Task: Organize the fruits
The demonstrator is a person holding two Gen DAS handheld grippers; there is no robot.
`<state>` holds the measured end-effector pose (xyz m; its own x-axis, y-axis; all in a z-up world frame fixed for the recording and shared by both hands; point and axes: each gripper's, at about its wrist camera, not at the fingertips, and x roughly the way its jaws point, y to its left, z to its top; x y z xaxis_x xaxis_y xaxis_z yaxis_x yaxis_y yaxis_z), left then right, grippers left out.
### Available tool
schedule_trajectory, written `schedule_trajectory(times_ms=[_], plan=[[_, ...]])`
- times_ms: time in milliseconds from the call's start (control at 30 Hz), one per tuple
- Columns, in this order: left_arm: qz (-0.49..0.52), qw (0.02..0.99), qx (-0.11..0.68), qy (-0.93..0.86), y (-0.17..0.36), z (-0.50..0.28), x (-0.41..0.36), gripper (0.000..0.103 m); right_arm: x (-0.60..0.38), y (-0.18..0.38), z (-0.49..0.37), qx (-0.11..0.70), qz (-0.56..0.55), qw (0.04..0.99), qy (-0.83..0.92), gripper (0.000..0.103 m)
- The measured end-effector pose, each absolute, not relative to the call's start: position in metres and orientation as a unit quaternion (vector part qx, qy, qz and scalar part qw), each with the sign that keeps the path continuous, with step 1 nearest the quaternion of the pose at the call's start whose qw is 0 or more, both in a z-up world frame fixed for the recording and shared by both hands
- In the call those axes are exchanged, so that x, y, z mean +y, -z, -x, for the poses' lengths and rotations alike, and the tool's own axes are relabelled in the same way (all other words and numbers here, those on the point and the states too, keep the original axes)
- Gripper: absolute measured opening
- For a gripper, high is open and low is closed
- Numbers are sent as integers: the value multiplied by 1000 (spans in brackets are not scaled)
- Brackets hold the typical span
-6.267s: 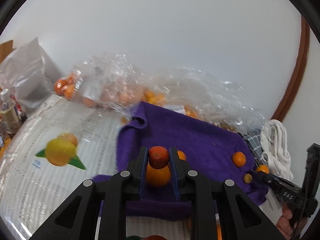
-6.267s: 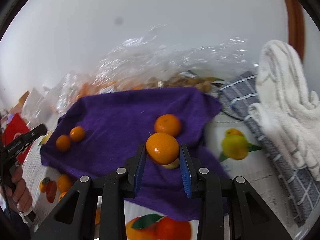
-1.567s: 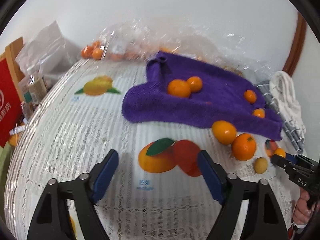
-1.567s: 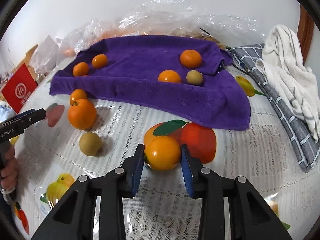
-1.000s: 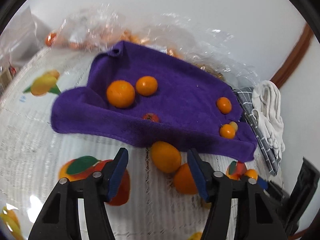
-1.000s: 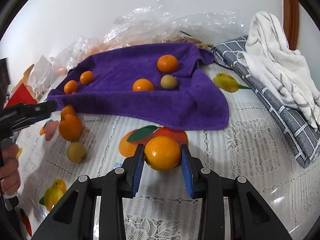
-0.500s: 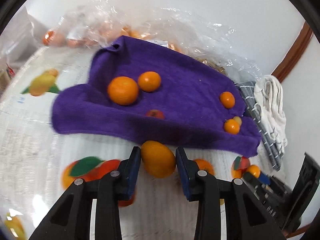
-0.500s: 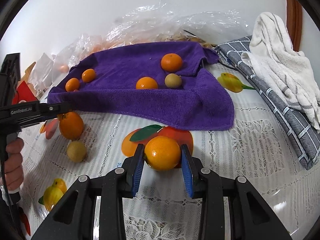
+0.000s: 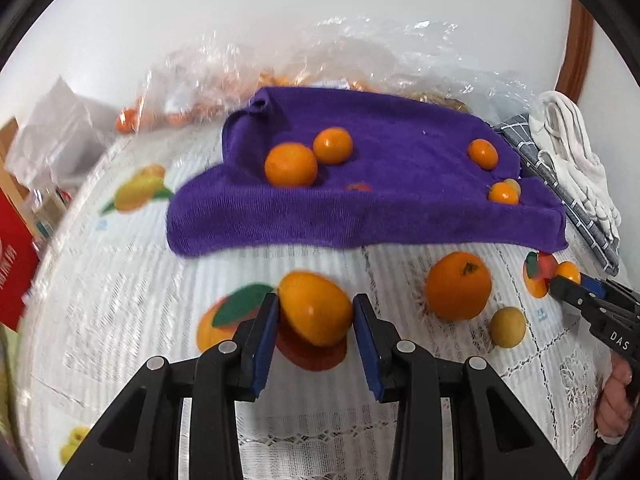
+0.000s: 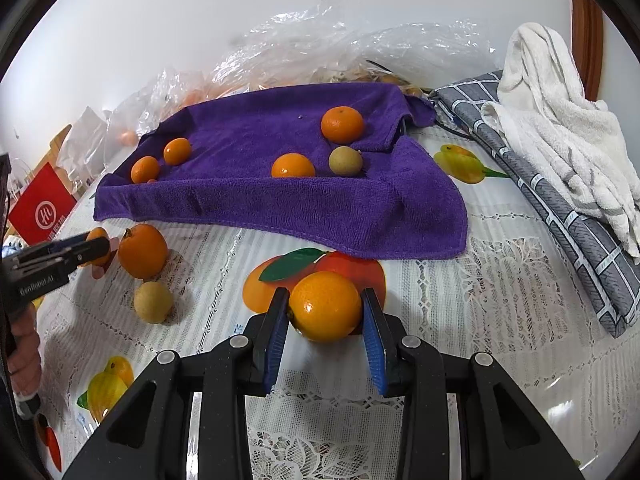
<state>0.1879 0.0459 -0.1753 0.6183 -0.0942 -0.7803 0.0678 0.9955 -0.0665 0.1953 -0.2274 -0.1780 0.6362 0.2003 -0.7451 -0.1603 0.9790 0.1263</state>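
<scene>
each gripper holds one orange fruit

left wrist view: the left gripper (image 9: pixel 314 316) is clamped on an oval orange fruit (image 9: pixel 316 309) above the lace tablecloth (image 9: pixel 120 320). the purple towel (image 9: pixel 400 208) lies at 12 o'clock with small oranges on it. a big orange (image 9: pixel 458 286) sits at 3 o'clock.

right wrist view: the right gripper (image 10: pixel 325 316) is clamped on a round orange (image 10: pixel 325 306). the purple towel (image 10: pixel 320 200) is at 12 o'clock. a white cloth (image 10: pixel 560 128) is at 2 o'clock.

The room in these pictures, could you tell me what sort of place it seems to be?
Probably a home dining or kitchen table. A lace tablecloth printed with fruit covers it, a purple towel is spread out holding oranges, and clear plastic bags of fruit are piled against a plain white wall.
</scene>
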Motion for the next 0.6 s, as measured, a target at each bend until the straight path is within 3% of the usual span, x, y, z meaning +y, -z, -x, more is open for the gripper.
schedule_trajectory(times_ms=[600], plan=[[69, 910, 406, 50, 174, -181, 54, 34, -226, 177, -193, 411, -12, 907, -97, 35]])
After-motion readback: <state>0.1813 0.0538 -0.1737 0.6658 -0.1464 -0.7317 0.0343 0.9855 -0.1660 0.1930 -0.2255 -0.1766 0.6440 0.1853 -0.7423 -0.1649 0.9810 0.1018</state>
